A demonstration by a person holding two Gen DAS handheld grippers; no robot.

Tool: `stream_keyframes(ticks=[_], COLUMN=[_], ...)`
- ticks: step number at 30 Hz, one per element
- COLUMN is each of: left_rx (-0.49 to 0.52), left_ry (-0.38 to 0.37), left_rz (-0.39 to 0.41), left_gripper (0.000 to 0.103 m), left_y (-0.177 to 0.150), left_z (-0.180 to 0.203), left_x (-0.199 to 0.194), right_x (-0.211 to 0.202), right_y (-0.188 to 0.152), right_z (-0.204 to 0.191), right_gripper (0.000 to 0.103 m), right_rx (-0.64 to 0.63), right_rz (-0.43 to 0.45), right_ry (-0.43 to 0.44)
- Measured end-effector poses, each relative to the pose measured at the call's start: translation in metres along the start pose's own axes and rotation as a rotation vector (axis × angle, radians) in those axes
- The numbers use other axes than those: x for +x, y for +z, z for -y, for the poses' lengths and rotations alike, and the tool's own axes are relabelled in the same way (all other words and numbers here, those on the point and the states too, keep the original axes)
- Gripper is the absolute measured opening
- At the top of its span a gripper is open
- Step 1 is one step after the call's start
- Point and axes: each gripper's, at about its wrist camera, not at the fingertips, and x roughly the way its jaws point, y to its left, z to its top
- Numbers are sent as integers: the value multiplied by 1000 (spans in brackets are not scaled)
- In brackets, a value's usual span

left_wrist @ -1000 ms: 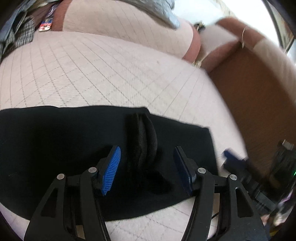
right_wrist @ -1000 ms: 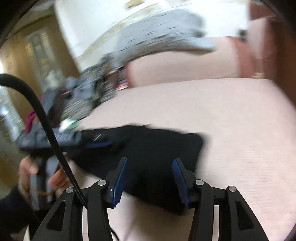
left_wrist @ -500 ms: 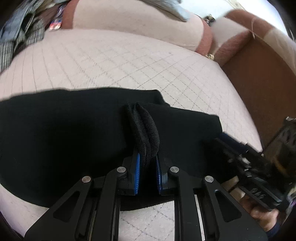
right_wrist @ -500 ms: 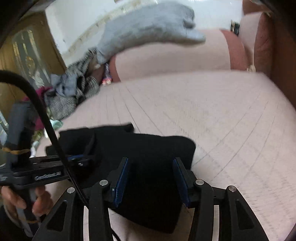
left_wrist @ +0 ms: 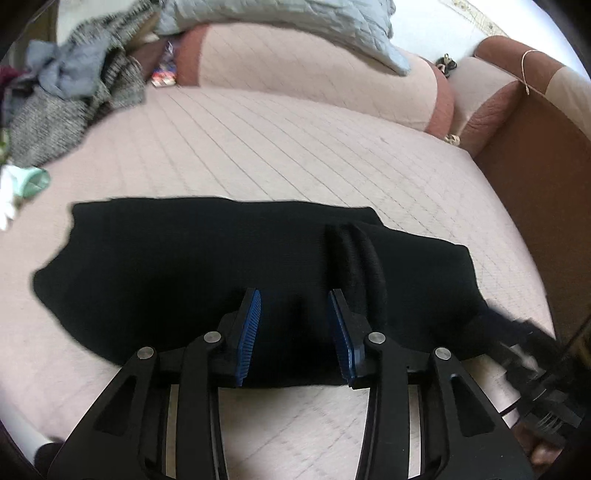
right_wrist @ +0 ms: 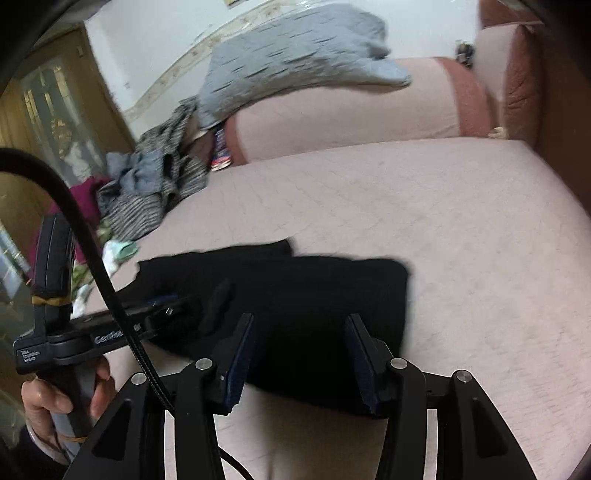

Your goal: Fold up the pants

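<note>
The black pants (left_wrist: 207,258) lie folded in a long flat band across the pink quilted sofa seat (left_wrist: 280,155). A raised fabric ridge (left_wrist: 364,266) stands just right of my left gripper (left_wrist: 294,334), which is open and empty over the pants' near edge. In the right wrist view the pants (right_wrist: 310,295) lie folded, and my right gripper (right_wrist: 299,354) is open over their near right end, holding nothing. The left gripper also shows in the right wrist view (right_wrist: 162,312), low on the pants.
A pile of grey and striped clothes (left_wrist: 70,92) lies at the seat's far left. A grey quilted blanket (left_wrist: 288,22) drapes over the backrest. The brown armrest (left_wrist: 532,147) bounds the right side. A small mint and white item (left_wrist: 26,181) lies left of the pants.
My left gripper was shut on the fabric ridge half a second ago and has now opened and shifted left of it. The right gripper stayed open, drawing slightly back.
</note>
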Motion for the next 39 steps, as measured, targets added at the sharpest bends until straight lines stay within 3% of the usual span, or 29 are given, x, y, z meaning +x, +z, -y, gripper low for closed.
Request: stream_keyframes(ticks=[2,3,5,7,12,14,16,18,22,25,33,37,39], left_rx=[-12,-14,-3,6,4,-12,-49,-76,-193,-295,-590,-629,-623], left_ry=[0,0,20,49,73,68,45,26,-22,13,69,73,77], left_rz=[20,34,77,120,179,188,188,169,151,135,83,80,83], left_gripper=[37,37,37,37,37,37,37,53,55,56,56,56,62], left_y=[-3,-4,-6,-9,-15,-16,-18,-22,-30,-38,-54,-51,-44], left_z=[-6,-9,-11,-12,-14,-17,-26,-34,-67,-96,-160,-172,-172], left_x=[-13,-19,-34,-46,-68,-72,-76,-76,-76,-70,-47,-42,-39], right_x=[22,33,22,-3,-60,-73,-86,-87,-61,-34,53,105,128], right_y=[-6,-9,-6,2,25,32,41,46,55,57,77,92,97], right_z=[-9,-17,-36,-53,-89,-95,-102,-105,-115,-124,-156,-170,-178], right_gripper=[51,51,51,51,55,68,74,75,75,75,75,75,75], right_rx=[-31,-66,-139,-162,-210,-189,-152,-123,-129,-208,-445,-481,-495], right_rz=[-85,-131,-108,-54,59,86,124,140,94,49,-44,-107,-138], right_ry=[30,-25,-72,-36,-78,-58,-13,25,45,22,89,155,171])
